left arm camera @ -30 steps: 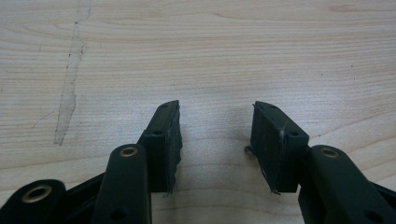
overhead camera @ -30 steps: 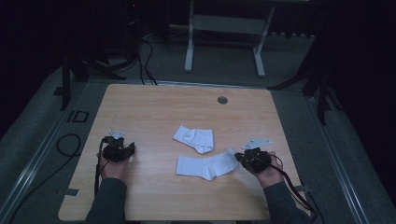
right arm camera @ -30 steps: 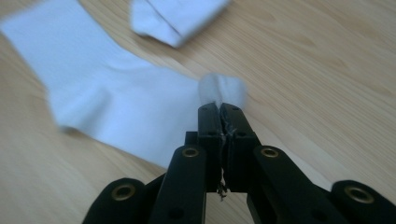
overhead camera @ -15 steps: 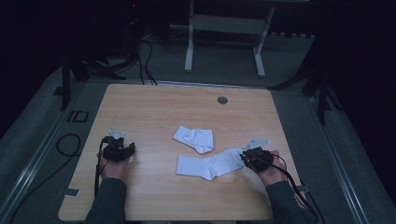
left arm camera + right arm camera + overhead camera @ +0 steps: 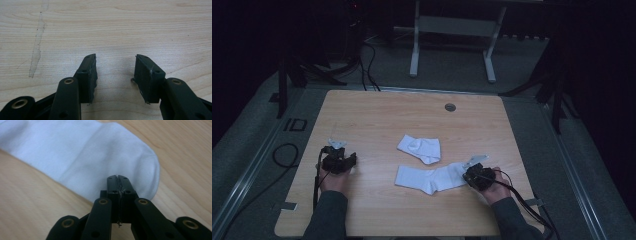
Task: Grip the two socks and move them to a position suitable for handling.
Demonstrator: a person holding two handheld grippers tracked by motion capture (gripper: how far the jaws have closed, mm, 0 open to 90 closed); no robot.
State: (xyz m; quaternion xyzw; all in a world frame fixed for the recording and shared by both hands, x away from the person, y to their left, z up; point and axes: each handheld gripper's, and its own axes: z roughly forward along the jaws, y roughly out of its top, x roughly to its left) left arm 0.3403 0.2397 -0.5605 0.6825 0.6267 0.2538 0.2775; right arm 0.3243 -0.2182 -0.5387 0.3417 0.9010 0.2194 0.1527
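On the wooden table (image 5: pixel 377 115), seen from the high view, two white socks lay near the middle. The flat sock (image 5: pixel 432 178) stretched out roughly from nine o'clock to three o'clock across the near half of the tabletop, its toe end at the three o'clock side. The folded sock (image 5: pixel 419 148) lay just beyond it, toward twelve o'clock, close by but seemingly not touching. The right gripper (image 5: pixel 472 175) sat at the toe end of the flat sock, at about four o'clock from the table's centre, held in the person's right hand (image 5: pixel 497 185) with a cable trailing off toward the near right edge. In the right gripper view its jaws stood pressed together with no gap between the pads, the tips over the edge of the flat sock (image 5: pixel 82 157) near the rounded toe; whether any fabric was pinched between the pads could not be told. The left gripper (image 5: pixel 338 161) rested at about eight o'clock from the table's centre, well apart from both socks, in the person's left hand (image 5: pixel 333 179). In the left gripper view (image 5: pixel 115 72) its jaws stood partly apart, with nothing but bare wood between them. A small round grommet (image 5: pixel 450 107) sat in the tabletop toward twelve o'clock, near the far edge.
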